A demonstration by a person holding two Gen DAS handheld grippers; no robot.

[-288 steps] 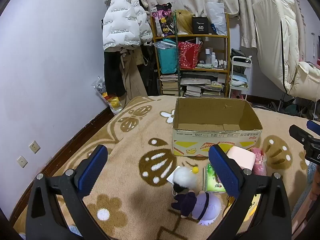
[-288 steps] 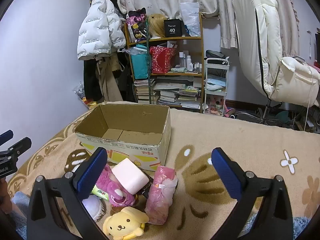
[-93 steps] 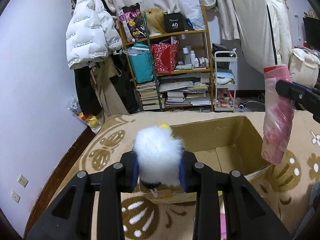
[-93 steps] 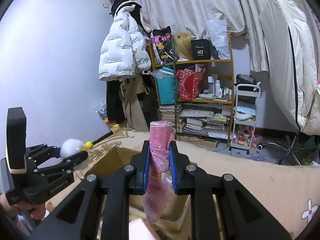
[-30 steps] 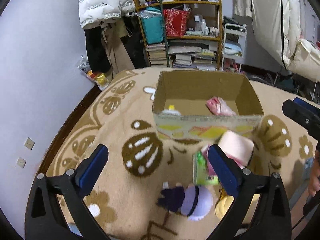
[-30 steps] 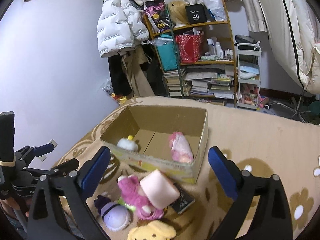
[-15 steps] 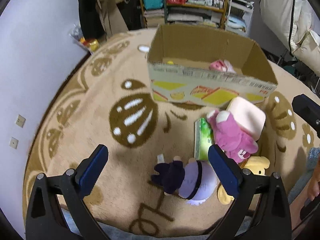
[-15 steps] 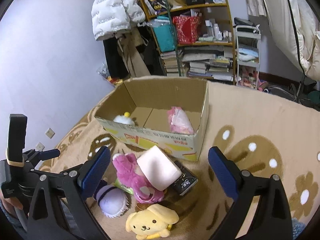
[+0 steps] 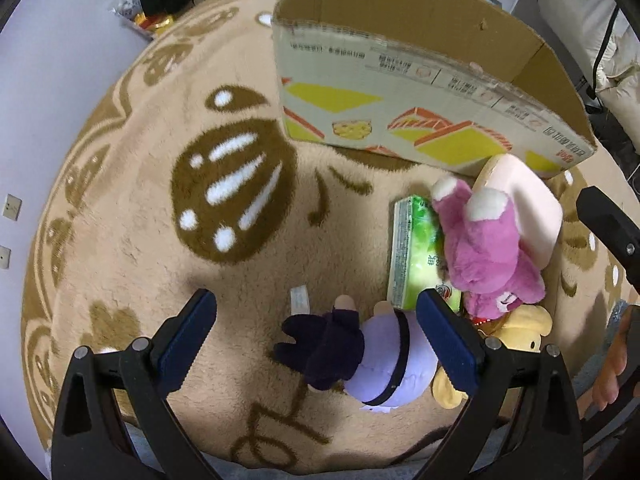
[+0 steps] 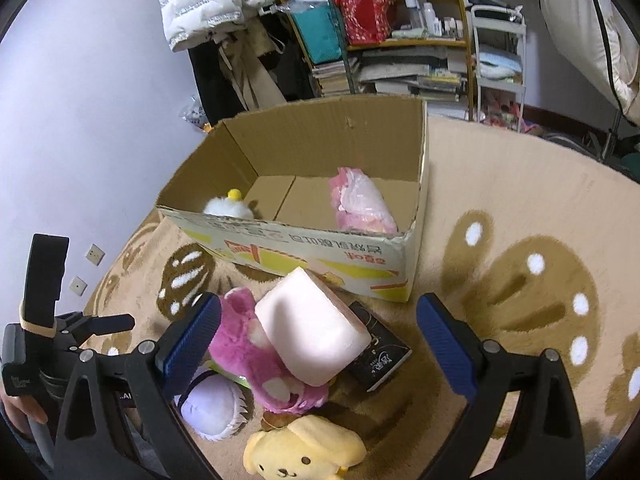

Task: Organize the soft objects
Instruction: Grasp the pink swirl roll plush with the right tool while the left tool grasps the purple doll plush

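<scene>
1. Cardboard box (image 10: 340, 160) now holds the white fluffy toy (image 10: 228, 209) and pink bag (image 10: 360, 204), both carried a few seconds ago; two items are sorted.
2. Left gripper (image 9: 316, 334), jaws apart and empty, has dropped over the purple doll (image 9: 360, 354), which lies between its fingers.
3. Right gripper (image 10: 318, 330), likewise apart, hovers above the pink block (image 10: 310, 332) and pink plush (image 10: 256, 354).

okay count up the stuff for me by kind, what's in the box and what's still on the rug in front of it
Plush toys: 4, namely white fluffy toy in the cardboard box, pink plush, purple doll, yellow dog
Pink bag: 1, in the box
Pink foam block: 1
Green tissue pack: 1
Black packet: 1
Total: 8
</scene>
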